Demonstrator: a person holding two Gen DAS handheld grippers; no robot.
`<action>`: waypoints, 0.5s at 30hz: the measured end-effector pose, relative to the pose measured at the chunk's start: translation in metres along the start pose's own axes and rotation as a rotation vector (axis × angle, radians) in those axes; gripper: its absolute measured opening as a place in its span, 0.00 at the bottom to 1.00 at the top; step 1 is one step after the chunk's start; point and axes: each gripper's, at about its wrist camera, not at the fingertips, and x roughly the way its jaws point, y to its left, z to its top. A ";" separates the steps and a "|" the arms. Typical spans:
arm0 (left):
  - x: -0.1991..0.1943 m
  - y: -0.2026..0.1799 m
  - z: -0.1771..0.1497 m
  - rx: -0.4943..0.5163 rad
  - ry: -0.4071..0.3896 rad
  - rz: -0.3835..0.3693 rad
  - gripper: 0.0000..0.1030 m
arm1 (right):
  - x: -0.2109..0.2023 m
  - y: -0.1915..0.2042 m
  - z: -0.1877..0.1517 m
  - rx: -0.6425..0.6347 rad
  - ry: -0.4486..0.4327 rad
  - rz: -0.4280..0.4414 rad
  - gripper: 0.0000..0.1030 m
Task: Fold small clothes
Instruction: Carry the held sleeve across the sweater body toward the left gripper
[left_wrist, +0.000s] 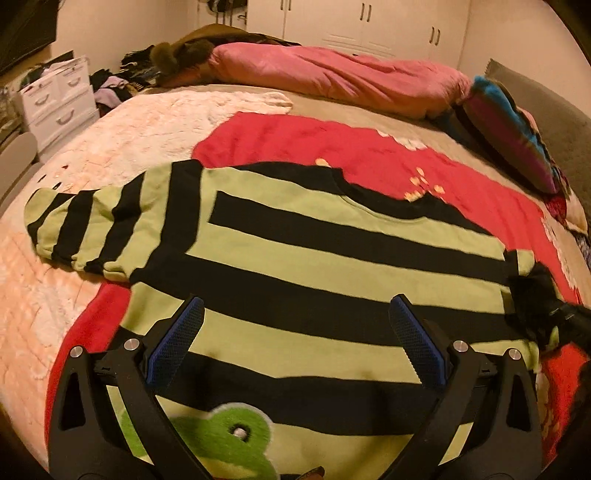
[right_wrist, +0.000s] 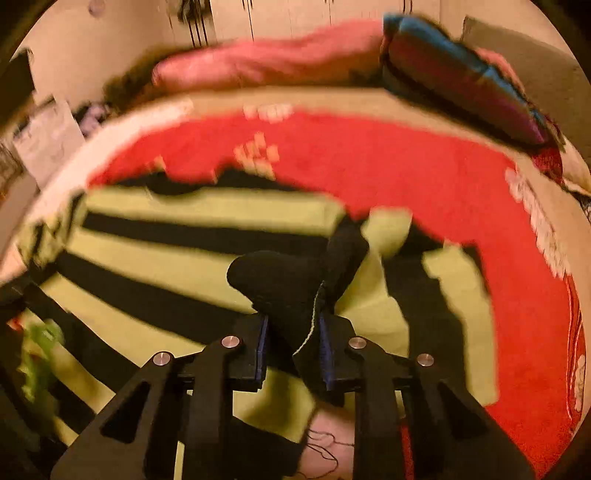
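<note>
The right tongs are pinched narrow on a bunch of black cuff fabric at the end of the right sleeve, and only a small fold sits between the blue pads. The main risk, as I judge it, is that this shallow bite slips out while the sleeve is carried across, dropping it short and crooked. A second risk is drag: pulling on the cuff could shift the whole striped sweater over the red blanket and wrinkle the body that now lies flat. The right wrist view is blurred, so how deep the grip goes cannot be told for sure.

The left tongs stand wide, with nothing between them, hovering over the lower part of the sweater and holding none of it. If they do not press the body down, nothing anchors the cloth.

The sweater lies spread on the bed, collar toward twelve o'clock in the left wrist view. Its left sleeve is at about ten o'clock from the left tongs, lying out sideways and not yet folded; the green frog patch lies low between the two arms of the left tongs. The gripped cuff shows at three o'clock.
</note>
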 end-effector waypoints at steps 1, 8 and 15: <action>0.000 0.002 0.000 -0.009 0.002 -0.004 0.91 | -0.010 0.003 0.007 0.010 -0.033 0.053 0.20; 0.003 0.007 -0.001 -0.050 0.021 -0.082 0.91 | -0.018 0.042 0.042 0.107 -0.067 0.385 0.20; 0.011 0.011 -0.003 -0.069 0.042 -0.103 0.91 | 0.010 0.079 0.053 0.142 0.012 0.507 0.56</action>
